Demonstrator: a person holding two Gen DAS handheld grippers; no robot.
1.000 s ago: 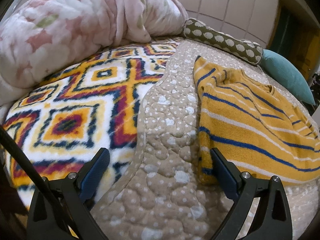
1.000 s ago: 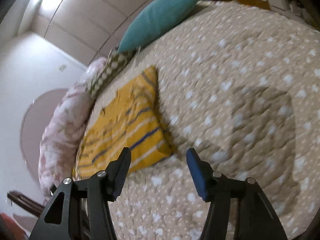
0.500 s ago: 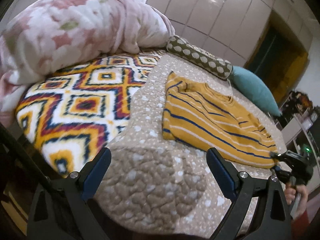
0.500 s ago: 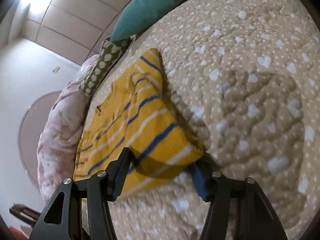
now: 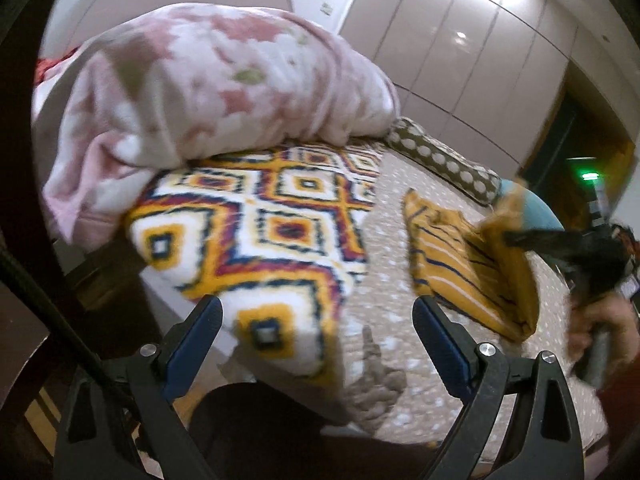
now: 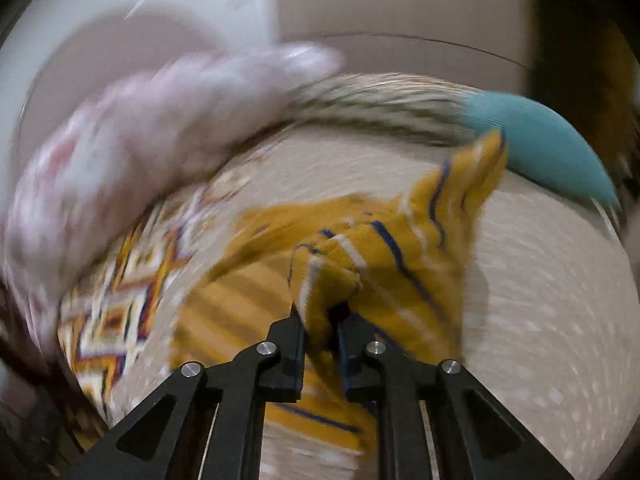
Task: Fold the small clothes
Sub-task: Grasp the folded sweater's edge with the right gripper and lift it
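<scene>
Right hand-held gripper has now clamped and lifted the sweater's corner.

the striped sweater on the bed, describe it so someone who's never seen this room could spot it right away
Start at the bed's beige white-dotted quilt, to the right of the orange geometric-patterned blanket and in front of the teal pillow. There lies the mustard-yellow knit sweater with blue and white stripes, one edge lifted by the right tool. It is the only garment among the bedding.
</scene>
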